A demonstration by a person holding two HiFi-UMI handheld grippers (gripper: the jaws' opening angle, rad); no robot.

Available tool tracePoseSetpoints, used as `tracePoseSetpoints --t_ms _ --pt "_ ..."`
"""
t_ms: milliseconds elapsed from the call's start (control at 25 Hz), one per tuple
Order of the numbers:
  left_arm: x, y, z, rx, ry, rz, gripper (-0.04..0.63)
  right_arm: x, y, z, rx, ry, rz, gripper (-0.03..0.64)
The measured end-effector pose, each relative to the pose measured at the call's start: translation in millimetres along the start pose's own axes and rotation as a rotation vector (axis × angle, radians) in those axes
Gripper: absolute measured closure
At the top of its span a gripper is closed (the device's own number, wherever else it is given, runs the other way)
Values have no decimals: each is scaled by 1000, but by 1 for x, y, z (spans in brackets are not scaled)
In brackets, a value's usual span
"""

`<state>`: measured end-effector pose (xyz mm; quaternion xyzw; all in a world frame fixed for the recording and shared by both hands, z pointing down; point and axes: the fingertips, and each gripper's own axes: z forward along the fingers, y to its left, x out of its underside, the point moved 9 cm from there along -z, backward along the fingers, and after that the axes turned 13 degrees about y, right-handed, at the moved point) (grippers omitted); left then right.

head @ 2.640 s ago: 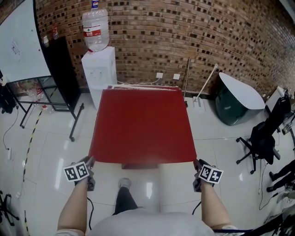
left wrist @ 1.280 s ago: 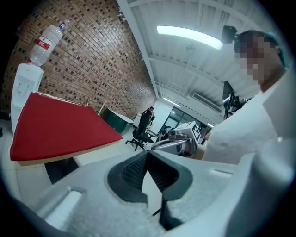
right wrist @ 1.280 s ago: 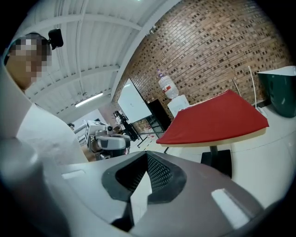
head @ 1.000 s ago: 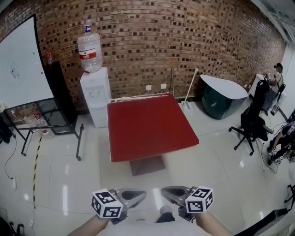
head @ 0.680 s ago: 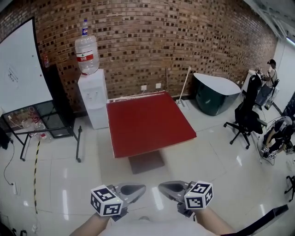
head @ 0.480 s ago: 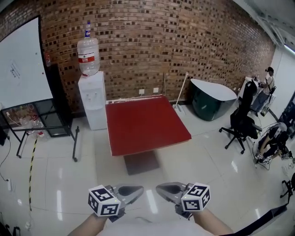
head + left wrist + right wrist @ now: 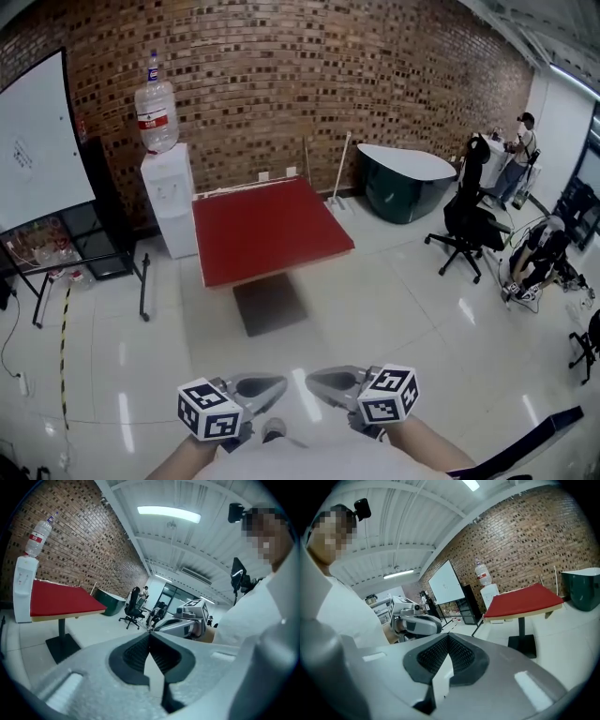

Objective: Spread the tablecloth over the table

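Note:
The red tablecloth [image 7: 267, 230] lies spread flat over the square table, well ahead of me across the floor. It also shows in the left gripper view [image 7: 56, 599] and the right gripper view [image 7: 525, 601]. My left gripper [image 7: 279, 382] and right gripper [image 7: 312, 379] hover close to my body at the bottom of the head view, tips pointing at each other. Both are shut with nothing between the jaws [image 7: 150, 634] [image 7: 449, 637]. Each gripper view shows the other gripper: the right gripper [image 7: 185, 623] and the left gripper [image 7: 415, 623].
A water dispenser [image 7: 167, 202] stands beside the table against the brick wall. A whiteboard [image 7: 33, 141] and a black rack [image 7: 56, 244] are at the left. A dark tub [image 7: 403, 183], an office chair [image 7: 469, 225] and a person [image 7: 518, 150] are at the right.
Both grippers have left the cloth's near corners and come together near my body. I have backed away from the table, which now sits smaller and further left in view.

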<state>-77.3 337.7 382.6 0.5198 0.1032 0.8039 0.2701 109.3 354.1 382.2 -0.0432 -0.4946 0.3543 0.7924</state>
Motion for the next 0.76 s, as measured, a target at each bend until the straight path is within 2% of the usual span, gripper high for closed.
tracePoseSetpoints --t_ms 400,760 --pt "28 -62 -5 -20 -6 23 594 36 49 -29 -5 -23 -28 616" --pt "57 -80 -17 -40 -28 3 594 57 74 -30 -3 -16 -61 616"
